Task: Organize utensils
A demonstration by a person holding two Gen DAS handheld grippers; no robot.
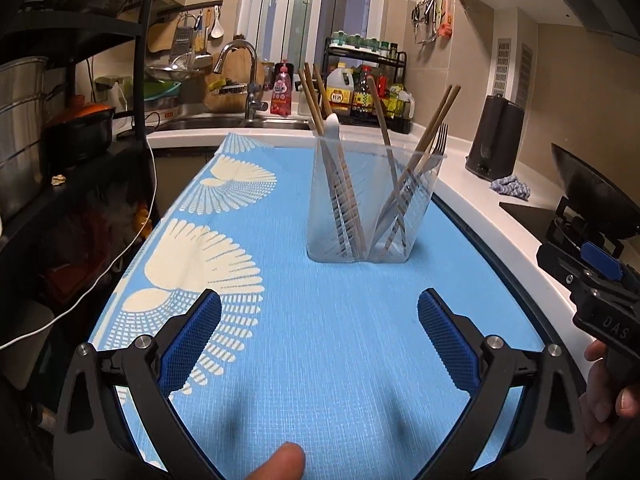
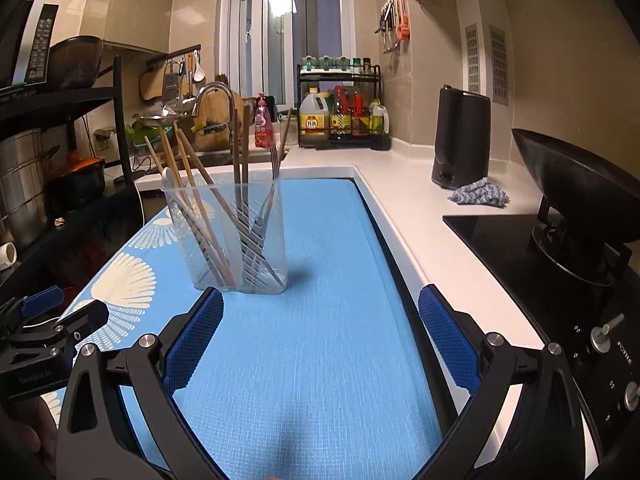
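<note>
A clear plastic utensil holder (image 1: 374,208) (image 2: 228,236) stands upright on a blue mat (image 1: 320,340) (image 2: 312,320). It holds several wooden chopsticks (image 1: 314,96) (image 2: 182,160), a metal fork (image 1: 440,138) (image 2: 274,160) and a white spoon (image 1: 331,126) (image 2: 171,178). My left gripper (image 1: 320,336) hovers low over the mat, short of the holder, open with nothing between its blue pads. My right gripper (image 2: 322,334) is also open and empty, with the holder just ahead of its left finger. Each gripper's body shows at the edge of the other's view.
White counter (image 2: 420,208) runs along the mat's right side, with a black appliance (image 2: 460,136), a blue cloth (image 2: 478,194) and a black cooktop with a wok (image 2: 572,184). Behind are a sink with faucet (image 1: 244,76) and a bottle rack (image 2: 344,116). A dark shelf unit (image 1: 68,120) stands left.
</note>
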